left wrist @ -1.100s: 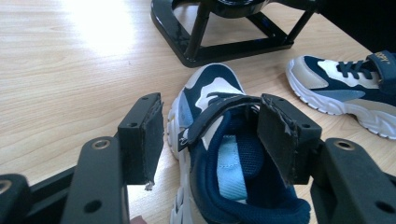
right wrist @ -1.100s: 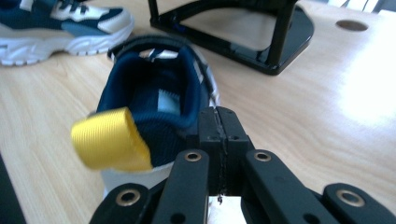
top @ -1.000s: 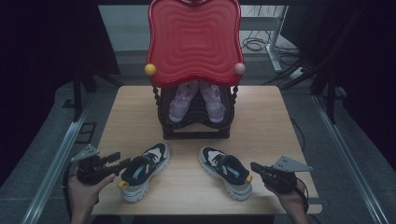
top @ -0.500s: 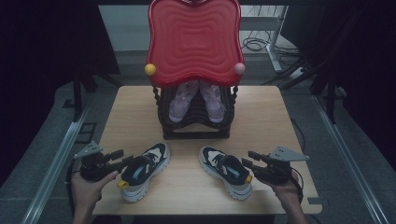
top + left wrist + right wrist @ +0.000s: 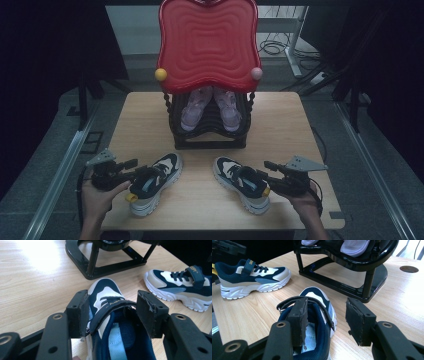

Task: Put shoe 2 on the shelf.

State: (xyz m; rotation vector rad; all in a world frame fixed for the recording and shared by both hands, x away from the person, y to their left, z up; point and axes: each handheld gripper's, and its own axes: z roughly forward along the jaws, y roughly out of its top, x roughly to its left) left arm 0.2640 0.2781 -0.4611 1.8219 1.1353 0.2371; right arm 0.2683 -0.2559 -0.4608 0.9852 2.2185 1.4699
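On the table (image 5: 150, 120), two navy sneakers (image 5: 152, 182), two pink shoes (image 5: 195, 106) racked, both tools (image 5: 131, 171) released.

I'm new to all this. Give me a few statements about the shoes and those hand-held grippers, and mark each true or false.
1. Two navy-and-white sneakers lie on the table. True: the left sneaker and the right sneaker.
2. The left hand-held gripper has its jaws open, on either side of the left sneaker's collar. True.
3. The right hand-held gripper is clamped shut on a sneaker. False: its jaws stand open, one inside the right sneaker's opening.
4. The black rack is bare. False: it holds pale purple shoes.
5. The two sneakers touch. False: bare table lies between them.
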